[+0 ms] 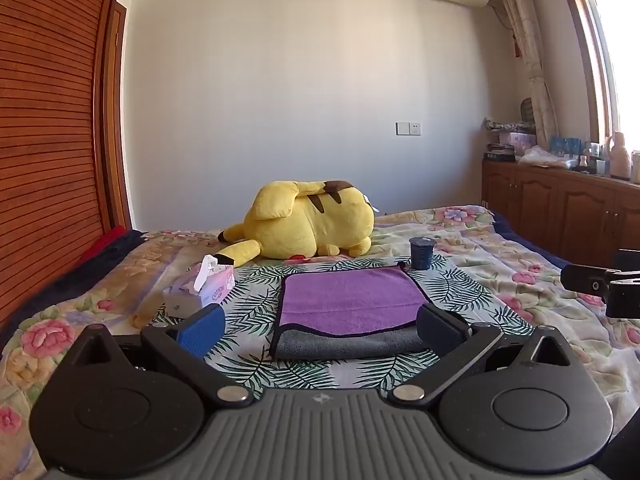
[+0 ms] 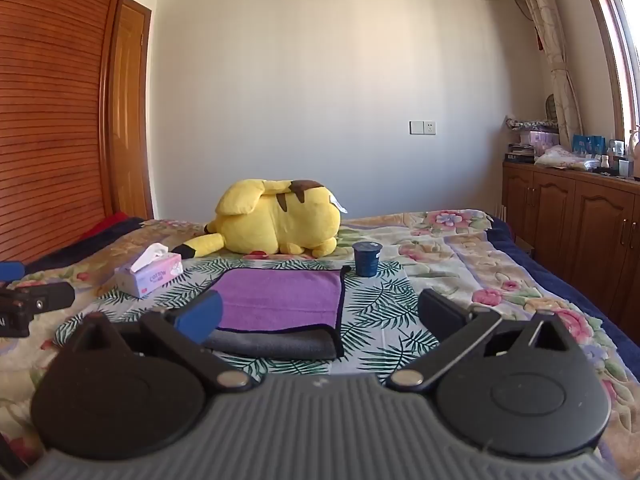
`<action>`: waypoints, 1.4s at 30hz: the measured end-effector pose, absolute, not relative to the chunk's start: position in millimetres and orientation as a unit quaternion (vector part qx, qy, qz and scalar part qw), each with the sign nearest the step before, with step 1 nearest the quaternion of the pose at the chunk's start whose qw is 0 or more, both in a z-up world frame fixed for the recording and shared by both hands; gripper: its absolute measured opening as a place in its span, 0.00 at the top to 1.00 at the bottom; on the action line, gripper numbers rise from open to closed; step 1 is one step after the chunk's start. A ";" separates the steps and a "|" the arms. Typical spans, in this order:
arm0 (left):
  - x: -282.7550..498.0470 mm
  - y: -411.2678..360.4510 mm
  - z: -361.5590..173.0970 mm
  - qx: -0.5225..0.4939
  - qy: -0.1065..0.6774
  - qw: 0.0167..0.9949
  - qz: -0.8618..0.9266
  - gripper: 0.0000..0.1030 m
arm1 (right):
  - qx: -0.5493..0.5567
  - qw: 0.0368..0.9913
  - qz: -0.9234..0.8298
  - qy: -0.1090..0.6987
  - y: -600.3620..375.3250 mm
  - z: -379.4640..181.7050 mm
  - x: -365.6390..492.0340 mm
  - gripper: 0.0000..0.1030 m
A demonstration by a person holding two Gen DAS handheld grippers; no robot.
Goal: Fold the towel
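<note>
A purple towel (image 1: 348, 300) with a grey underside lies folded on the bed, its grey layer showing along the near edge. It also shows in the right wrist view (image 2: 280, 300). My left gripper (image 1: 320, 330) is open and empty, held just short of the towel's near edge with the fingers spread wider than it. My right gripper (image 2: 320, 316) is open and empty, near the towel's near right corner. The right gripper shows at the right edge of the left wrist view (image 1: 600, 286), and the left gripper at the left edge of the right wrist view (image 2: 28, 308).
A tissue box (image 1: 200, 290) sits left of the towel. A dark blue cup (image 1: 421, 253) stands at its far right corner. A yellow plush toy (image 1: 308, 220) lies behind. The floral bedspread (image 1: 520, 280) extends right; wooden cabinets (image 1: 560, 208) stand beyond it.
</note>
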State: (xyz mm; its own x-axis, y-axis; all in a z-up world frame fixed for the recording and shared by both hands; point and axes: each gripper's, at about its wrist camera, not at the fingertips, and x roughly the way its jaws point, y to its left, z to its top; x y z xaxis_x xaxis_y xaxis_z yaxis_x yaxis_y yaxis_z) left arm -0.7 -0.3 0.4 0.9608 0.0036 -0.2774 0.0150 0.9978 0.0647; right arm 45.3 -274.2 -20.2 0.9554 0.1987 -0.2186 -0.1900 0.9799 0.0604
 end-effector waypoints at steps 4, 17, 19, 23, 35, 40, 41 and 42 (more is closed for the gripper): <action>-1.3 -0.2 1.4 0.033 0.139 0.990 -0.002 0.16 | 0.020 0.989 0.098 0.111 -273.9 -20.4 45.5 0.00; -2.3 -0.8 1.7 0.032 0.137 0.990 -0.002 0.16 | 0.018 0.989 0.098 0.111 -274.6 -19.9 44.9 0.00; -2.2 -0.1 1.5 0.032 0.137 0.990 -0.002 0.16 | 0.019 0.989 0.098 0.111 -275.0 -19.6 44.6 0.00; -2.4 0.2 1.5 0.031 0.137 0.990 -0.002 0.16 | 0.018 0.989 0.099 0.111 -274.0 -20.7 44.7 0.00; -2.4 0.5 1.1 0.031 0.136 0.990 -0.003 0.16 | 0.017 0.989 0.098 0.109 -277.3 -19.4 43.5 0.00; -2.6 0.6 0.8 0.031 0.136 0.990 -0.003 0.16 | 0.016 0.989 0.098 0.109 -275.9 -19.2 43.6 0.00; -2.5 0.6 0.6 0.031 0.136 0.990 -0.003 0.16 | 0.016 0.989 0.098 0.109 -275.9 -19.3 43.6 0.00; -2.5 0.6 0.6 0.031 0.136 0.990 -0.003 0.16 | 0.016 0.989 0.098 0.109 -275.9 -19.4 43.7 0.00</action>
State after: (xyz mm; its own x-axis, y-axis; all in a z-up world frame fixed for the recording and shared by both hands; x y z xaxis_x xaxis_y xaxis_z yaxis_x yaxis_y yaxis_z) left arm -2.5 0.6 0.6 0.9631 0.0029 -0.2692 0.0138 0.9981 0.0601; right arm 43.7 -275.9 -19.4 0.9571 0.1970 -0.2126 -0.1898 0.9804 0.0537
